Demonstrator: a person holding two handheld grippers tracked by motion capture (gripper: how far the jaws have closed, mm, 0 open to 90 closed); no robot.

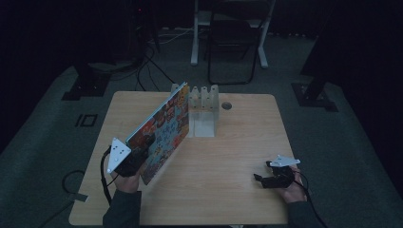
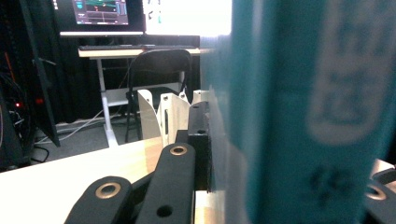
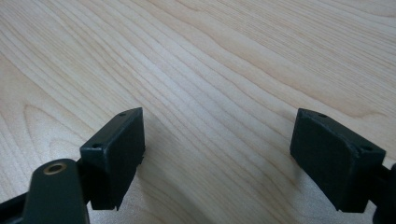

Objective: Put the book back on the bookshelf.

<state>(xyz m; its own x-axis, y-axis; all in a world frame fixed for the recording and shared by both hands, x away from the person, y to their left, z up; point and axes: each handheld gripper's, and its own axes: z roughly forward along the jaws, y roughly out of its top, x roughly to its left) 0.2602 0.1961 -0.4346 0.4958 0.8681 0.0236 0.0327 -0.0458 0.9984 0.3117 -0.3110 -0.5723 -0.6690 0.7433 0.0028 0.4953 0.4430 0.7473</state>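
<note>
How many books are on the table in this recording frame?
1. The book stands tilted on the table, its far end at the white rack, its near end clamped in the left claw. The book may hide part of the rack.

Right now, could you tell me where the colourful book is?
In the high view the book stands tilted at the table's left-centre, clamped by the left gripper, its far end by the white slotted rack.

High cam overhead; gripper cams close-up, both share table [image 1: 228, 156] w/ it
</note>
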